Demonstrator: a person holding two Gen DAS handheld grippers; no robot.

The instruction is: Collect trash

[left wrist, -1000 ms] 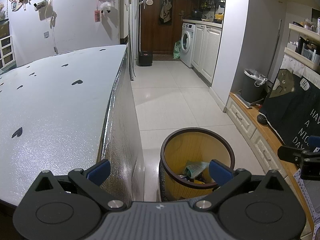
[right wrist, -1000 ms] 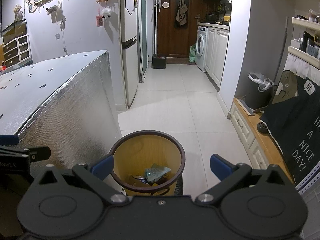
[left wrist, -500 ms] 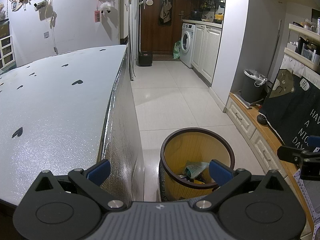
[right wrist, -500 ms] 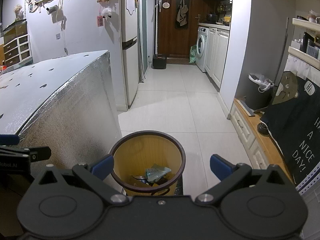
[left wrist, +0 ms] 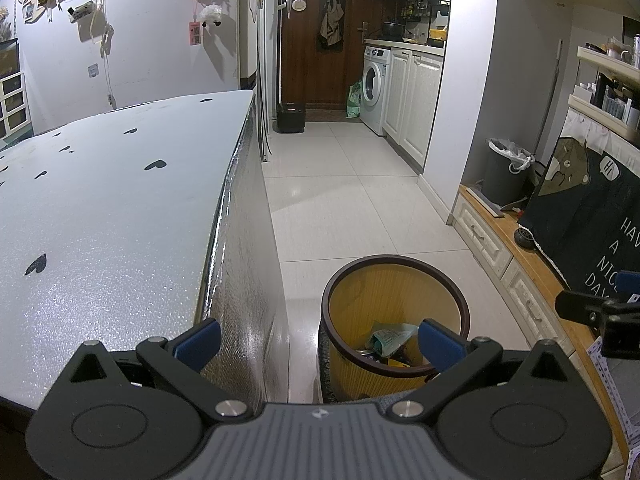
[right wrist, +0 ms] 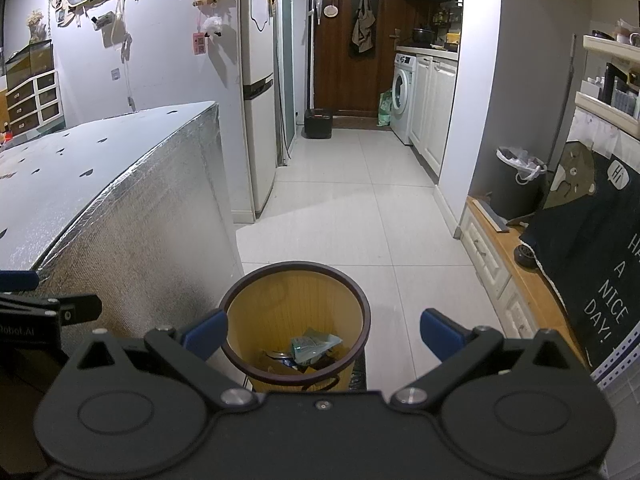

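Note:
A round yellow waste bin (left wrist: pixel 400 300) with a dark brown rim stands on the tiled floor beside the table's end; it also shows low in the right wrist view, waste bin (right wrist: pixel 280 304). Crumpled wrappers (left wrist: pixel 386 338) lie at its bottom, wrappers (right wrist: pixel 314 346). My left gripper (left wrist: pixel 319 339) is open, held over the table corner and the bin, with nothing between its blue pads. Above the bin my right gripper (right wrist: pixel 324 332) is open and empty too. Each gripper's side shows at the edge of the other's view.
A table (left wrist: pixel 100 208) under a silvery cover with small dark heart marks fills the left. A low wooden cabinet (left wrist: pixel 532 280) with a dark printed cloth (left wrist: pixel 592 216) runs along the right. A lined grey bin (left wrist: pixel 506 172), fridge (right wrist: pixel 258 120) and washing machine (left wrist: pixel 374 84) stand farther back.

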